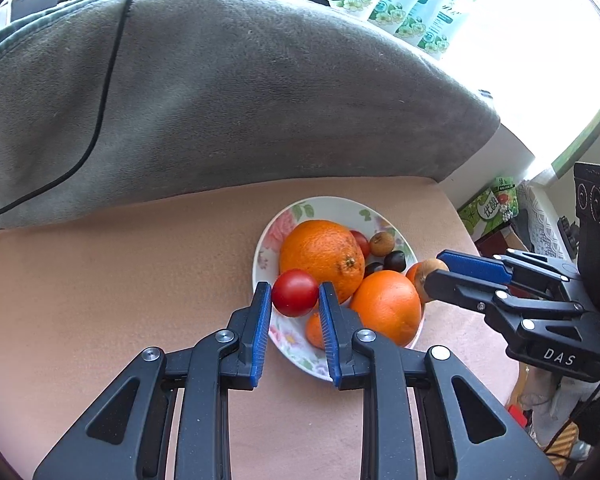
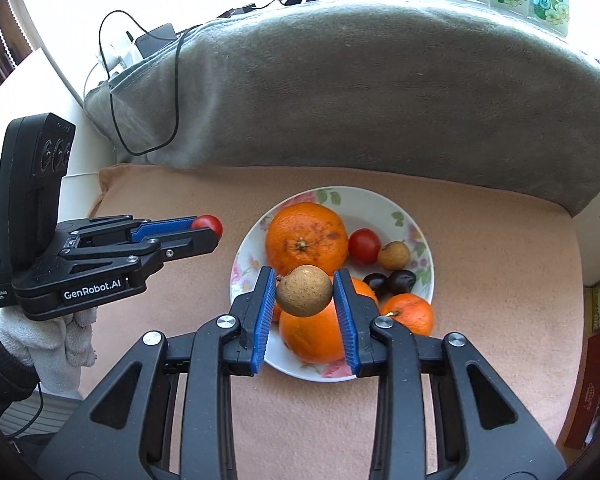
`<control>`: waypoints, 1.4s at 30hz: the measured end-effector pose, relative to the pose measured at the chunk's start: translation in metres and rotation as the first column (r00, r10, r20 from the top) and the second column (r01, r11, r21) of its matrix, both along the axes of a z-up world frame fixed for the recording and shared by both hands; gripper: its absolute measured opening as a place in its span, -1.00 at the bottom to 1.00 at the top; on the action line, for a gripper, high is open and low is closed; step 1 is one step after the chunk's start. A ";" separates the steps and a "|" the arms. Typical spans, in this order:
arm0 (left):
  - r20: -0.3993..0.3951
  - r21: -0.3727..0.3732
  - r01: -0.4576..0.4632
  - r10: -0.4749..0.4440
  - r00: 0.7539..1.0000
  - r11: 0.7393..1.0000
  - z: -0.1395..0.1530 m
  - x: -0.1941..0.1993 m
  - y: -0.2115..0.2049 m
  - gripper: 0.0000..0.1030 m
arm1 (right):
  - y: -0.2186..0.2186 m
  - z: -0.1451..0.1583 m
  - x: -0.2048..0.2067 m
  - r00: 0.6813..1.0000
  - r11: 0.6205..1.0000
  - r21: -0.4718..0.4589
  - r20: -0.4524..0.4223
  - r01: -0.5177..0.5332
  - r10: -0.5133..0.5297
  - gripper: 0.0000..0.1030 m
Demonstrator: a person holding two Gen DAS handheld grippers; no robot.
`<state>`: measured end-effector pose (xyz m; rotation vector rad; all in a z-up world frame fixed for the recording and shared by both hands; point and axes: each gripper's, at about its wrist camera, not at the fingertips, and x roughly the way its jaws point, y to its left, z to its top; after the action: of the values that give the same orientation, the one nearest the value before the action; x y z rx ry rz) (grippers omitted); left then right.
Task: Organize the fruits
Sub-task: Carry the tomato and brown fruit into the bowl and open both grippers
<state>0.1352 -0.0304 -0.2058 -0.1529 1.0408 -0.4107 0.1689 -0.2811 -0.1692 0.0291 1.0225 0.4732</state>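
The left gripper [image 1: 295,295] reaches forward and slightly downward with its blue-padded jaws closed to a narrow gap, clamping a small red tomato [image 1: 295,293] between the pads near their tips. The right gripper [image 2: 305,295] points the same way at about the same height, its jaws pinching a brown round fruit [image 2: 304,290] at the fingertips. Seen from the right wrist, a white-gloved hand [image 2: 56,340] grips the left gripper's handle from below, and the two grippers sit near each other, apart.
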 end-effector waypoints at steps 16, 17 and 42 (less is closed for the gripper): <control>0.007 -0.010 0.052 -0.052 0.999 0.999 0.000 0.002 -0.050 -0.56 | -0.032 -0.014 0.046 0.999 0.999 0.033 -0.035 0.030 -0.029 -0.39; 0.007 -0.011 0.052 -0.052 0.999 0.999 0.000 0.002 -0.051 -0.56 | -0.033 -0.015 0.049 0.999 0.999 0.039 -0.038 0.032 -0.030 -0.39; 0.016 0.000 0.074 -0.074 0.997 0.997 0.003 0.002 -0.062 -0.56 | -0.034 -0.029 0.073 0.993 0.993 0.110 -0.112 0.052 -0.040 -0.39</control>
<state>0.1373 -0.0925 -0.2029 -0.1120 1.0322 -0.4790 0.2418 -0.3153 -0.1983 0.1812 1.0991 0.4909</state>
